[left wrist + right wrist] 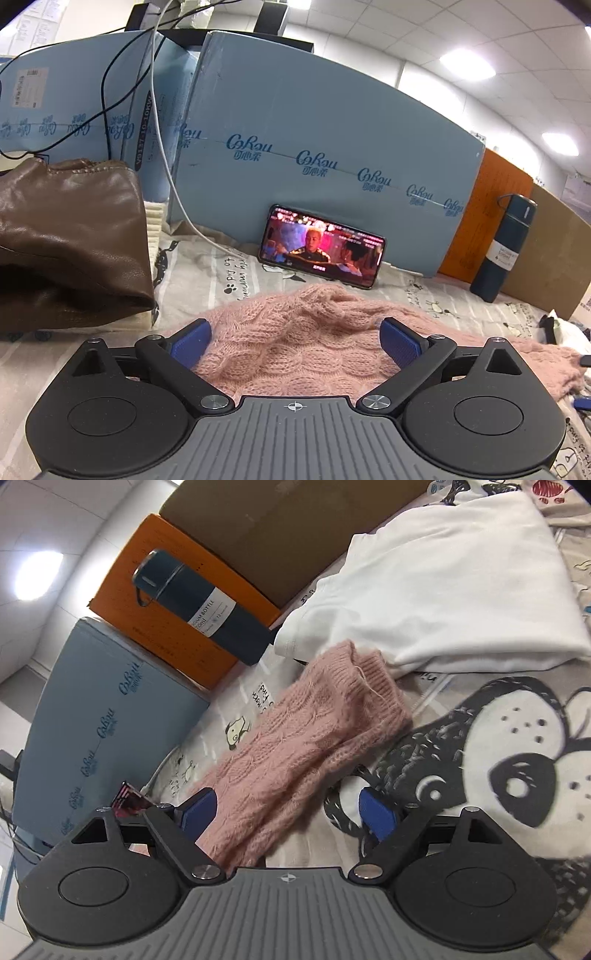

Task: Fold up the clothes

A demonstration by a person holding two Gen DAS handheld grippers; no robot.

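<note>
Nearest the lens in the left wrist view, the left gripper [295, 341] was seen with its jaws held wide apart, blue pads [192, 341] flanking but not pressing the pink knitted sweater [295, 343], which was bunched between them at 6 o'clock and spread toward 4 o'clock. In the right wrist view the right gripper [288, 812] was likewise found spread apart, nothing clamped; one sleeve of the pink knitted sweater [306, 720] ran from the left-hand pad up toward 1 o'clock, its ribbed cuff ending just beside a white garment [443, 598].

The sweater was laid on a grey bedsheet [207, 273] printed with cartoon dogs, a large dog face being shown at 3 o'clock in the right wrist view. Behind it, at 12 o'clock in the left wrist view, a big blue carton [325, 147] was stood, and a second blue carton [74, 99] at 10 o'clock. A brown leather garment [70, 240] was piled at 9 o'clock. An orange box [491, 214] and a brown cardboard box [554, 258] were placed at 3 o'clock. A dark teal bottle [506, 247] was stood upright before the orange box. A phone [321, 247], its screen lit, was propped against the carton, with a white cable [166, 155] trailed down beside it.
</note>
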